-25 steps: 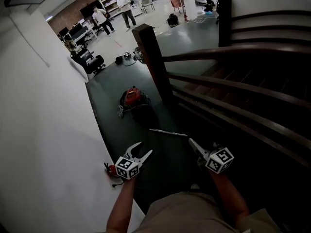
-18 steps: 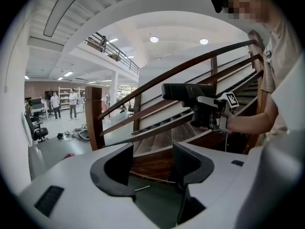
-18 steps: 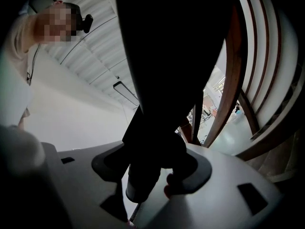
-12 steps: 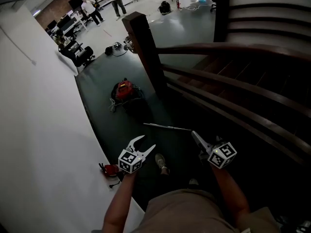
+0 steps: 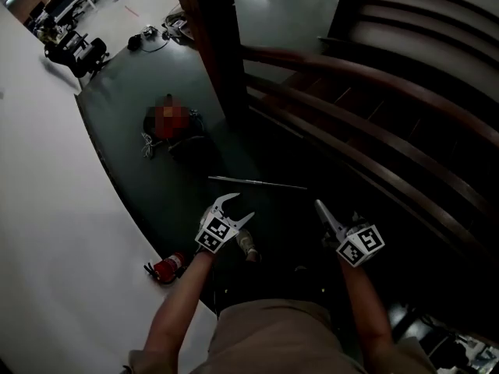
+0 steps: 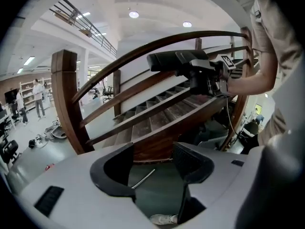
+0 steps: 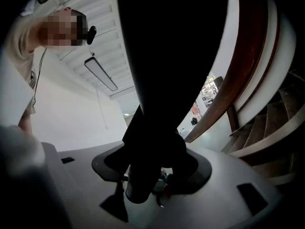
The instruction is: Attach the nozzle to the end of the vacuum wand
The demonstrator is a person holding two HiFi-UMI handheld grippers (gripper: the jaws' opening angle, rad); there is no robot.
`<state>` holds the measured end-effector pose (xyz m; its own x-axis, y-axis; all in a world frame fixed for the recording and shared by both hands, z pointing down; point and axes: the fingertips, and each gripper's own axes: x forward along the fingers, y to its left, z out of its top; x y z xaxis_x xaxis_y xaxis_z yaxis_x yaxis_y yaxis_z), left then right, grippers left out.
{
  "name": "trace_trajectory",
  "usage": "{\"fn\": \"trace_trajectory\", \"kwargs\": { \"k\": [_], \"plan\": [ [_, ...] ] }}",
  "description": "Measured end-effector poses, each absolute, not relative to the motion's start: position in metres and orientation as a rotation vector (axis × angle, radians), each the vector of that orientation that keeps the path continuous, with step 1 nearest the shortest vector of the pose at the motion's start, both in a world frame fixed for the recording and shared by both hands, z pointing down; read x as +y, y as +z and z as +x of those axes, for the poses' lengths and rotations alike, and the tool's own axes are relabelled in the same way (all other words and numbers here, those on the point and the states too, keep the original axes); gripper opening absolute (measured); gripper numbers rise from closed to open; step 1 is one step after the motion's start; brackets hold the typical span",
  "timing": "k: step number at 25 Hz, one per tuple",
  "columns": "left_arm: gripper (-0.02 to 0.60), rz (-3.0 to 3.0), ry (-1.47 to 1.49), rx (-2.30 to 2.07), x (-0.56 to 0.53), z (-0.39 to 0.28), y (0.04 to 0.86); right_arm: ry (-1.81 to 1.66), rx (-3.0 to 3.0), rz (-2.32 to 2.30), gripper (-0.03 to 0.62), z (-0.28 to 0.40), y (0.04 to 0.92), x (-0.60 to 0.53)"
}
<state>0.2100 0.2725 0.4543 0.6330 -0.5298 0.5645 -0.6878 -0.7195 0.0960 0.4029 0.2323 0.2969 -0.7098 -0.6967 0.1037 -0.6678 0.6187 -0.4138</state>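
A thin metal vacuum wand (image 5: 257, 182) lies on the dark floor at the foot of the stairs; through the left gripper view I see the wand (image 6: 143, 178) between the jaws, still far off. My left gripper (image 5: 238, 207) hovers just short of it, open and empty (image 6: 152, 168). My right gripper (image 5: 321, 213) is to the wand's right, shut on a bulky black nozzle (image 7: 152, 104) that fills its view. The nozzle (image 6: 171, 61) also shows in the left gripper view, held out from the right gripper (image 6: 209, 78).
The red vacuum body (image 5: 170, 119) with its hose lies farther along the floor. A wooden newel post (image 5: 214, 37) and curved stair rails (image 5: 366, 76) rise on the right. A white wall (image 5: 54, 209) runs on the left, with a red extinguisher (image 5: 165, 268) at its base. My shoe (image 5: 247, 245) is below the left gripper.
Both grippers have moved forward and down toward the wand, the left one most. The head view has tilted further down. My shoe has stepped into view.
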Motion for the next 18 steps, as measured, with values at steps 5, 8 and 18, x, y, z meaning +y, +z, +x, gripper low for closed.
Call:
{"fn": "trace_trajectory", "kwargs": {
  "k": [5,8,18],
  "plan": [
    [0.270,2.544,0.843,-0.856,0.224,0.189,0.532,-0.660,2.825,-1.206,0.245,0.369,0.333,0.196],
    [0.270,2.511,0.904,-0.809,0.194,0.190,0.583,-0.725,2.841,-1.202,0.245,0.359,0.369,0.163],
    [0.270,2.365,1.115,-0.724,0.156,0.209,0.843,-0.805,3.014,-1.201,0.245,0.344,0.559,0.075]
  ]
}}
